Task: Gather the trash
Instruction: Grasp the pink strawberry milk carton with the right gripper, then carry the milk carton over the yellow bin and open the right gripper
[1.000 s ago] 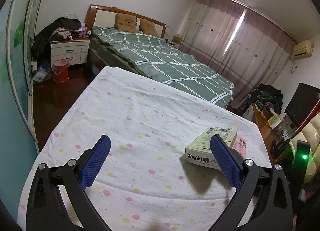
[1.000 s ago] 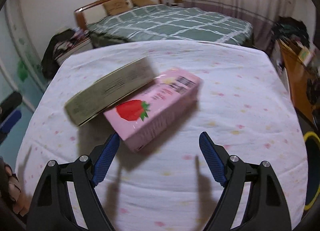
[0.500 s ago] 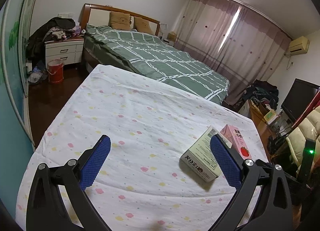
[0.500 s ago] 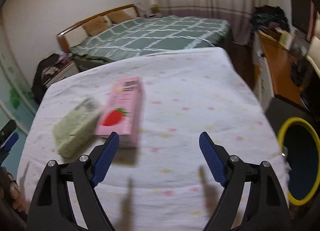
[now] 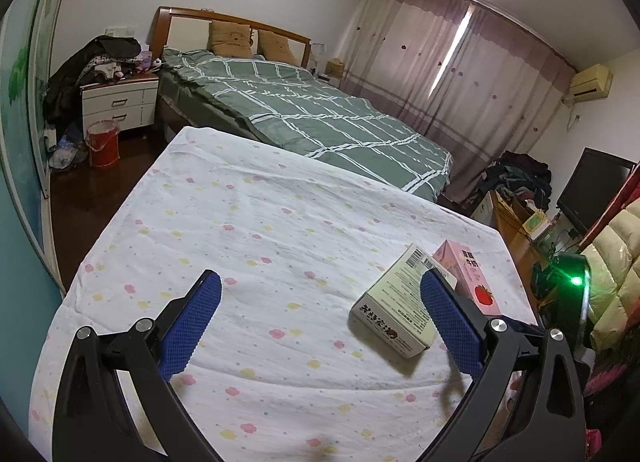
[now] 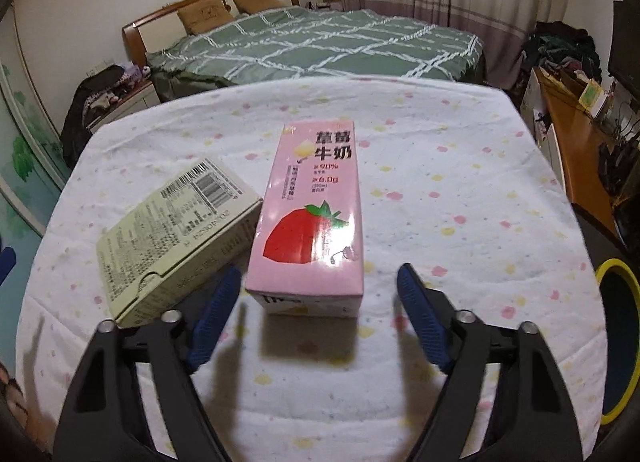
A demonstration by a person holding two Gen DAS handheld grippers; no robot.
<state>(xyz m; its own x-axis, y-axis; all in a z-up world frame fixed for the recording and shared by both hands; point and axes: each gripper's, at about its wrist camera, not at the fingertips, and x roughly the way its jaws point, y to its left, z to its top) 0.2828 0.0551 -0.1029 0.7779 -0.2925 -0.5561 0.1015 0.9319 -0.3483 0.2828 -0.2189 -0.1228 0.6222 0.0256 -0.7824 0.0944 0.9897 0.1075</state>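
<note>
A pink strawberry milk carton (image 6: 316,214) lies flat on the dotted white cloth of the table (image 6: 440,190). A pale green cardboard box (image 6: 176,238) lies against its left side. My right gripper (image 6: 318,274) hovers at the carton's near end and its jaws are closing. The blue pads (image 6: 420,310) stand apart from the carton's sides. In the left wrist view my left gripper (image 5: 318,282) is open over the cloth (image 5: 260,222) and holds nothing. The box (image 5: 396,310) and carton (image 5: 472,274) lie by its right finger.
A dark bin with a yellow rim (image 6: 614,263) stands on the floor past the table's right edge. A green-quilted bed (image 6: 320,42) is behind the table. A wooden desk (image 6: 576,150) with clutter is at the right, a nightstand (image 5: 118,104) and a red bucket (image 5: 103,142) at the far left.
In the right wrist view the carton has gone from left of centre to close and centred between the fingertips. The right jaws have narrowed. The left view has hardly changed.
</note>
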